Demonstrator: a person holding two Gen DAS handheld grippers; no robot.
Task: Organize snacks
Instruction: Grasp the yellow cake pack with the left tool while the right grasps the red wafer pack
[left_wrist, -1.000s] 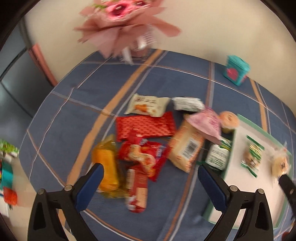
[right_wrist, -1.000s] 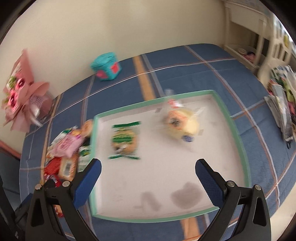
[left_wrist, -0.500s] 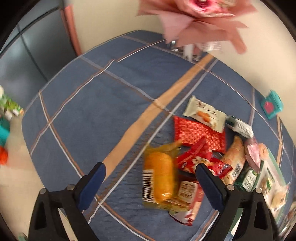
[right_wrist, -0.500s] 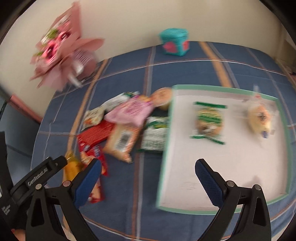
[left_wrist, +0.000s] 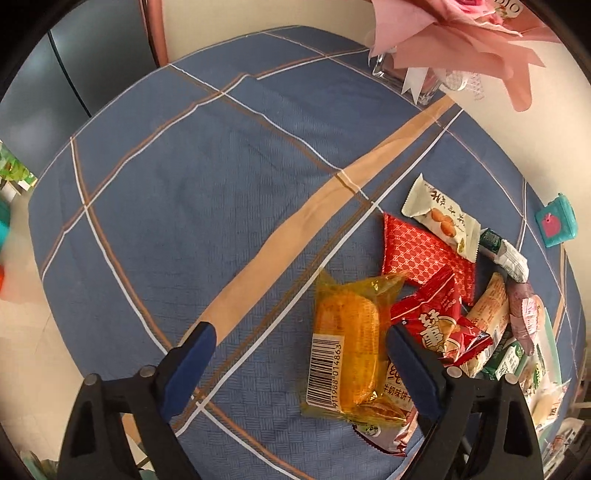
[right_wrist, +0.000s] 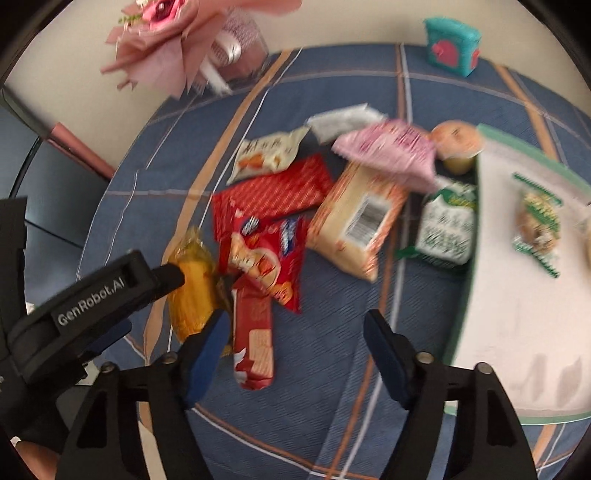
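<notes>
Beside the yellow cake packet (left_wrist: 345, 345), the left gripper (left_wrist: 297, 350) hangs open, its jaws just narrowing around it. Right of that packet, the right gripper (right_wrist: 295, 338) also hangs open and empty, its jaws just narrowing.

A heap of snack packets (right_wrist: 314, 206) lies on the surface (left_wrist: 207, 177), just left of the tray (right_wrist: 517, 332). One wrapped cake (right_wrist: 539, 218) lies in the tray. The corn-shaped packet (left_wrist: 347, 350) lies at the heap's left edge. Behind the heap, by the wall, stand a bouquet (right_wrist: 177, 40) and a small box (right_wrist: 450, 44).

pink bouquet (left_wrist: 461, 33), teal box (right_wrist: 450, 46), plaid tablecloth (left_wrist: 207, 177)
</notes>
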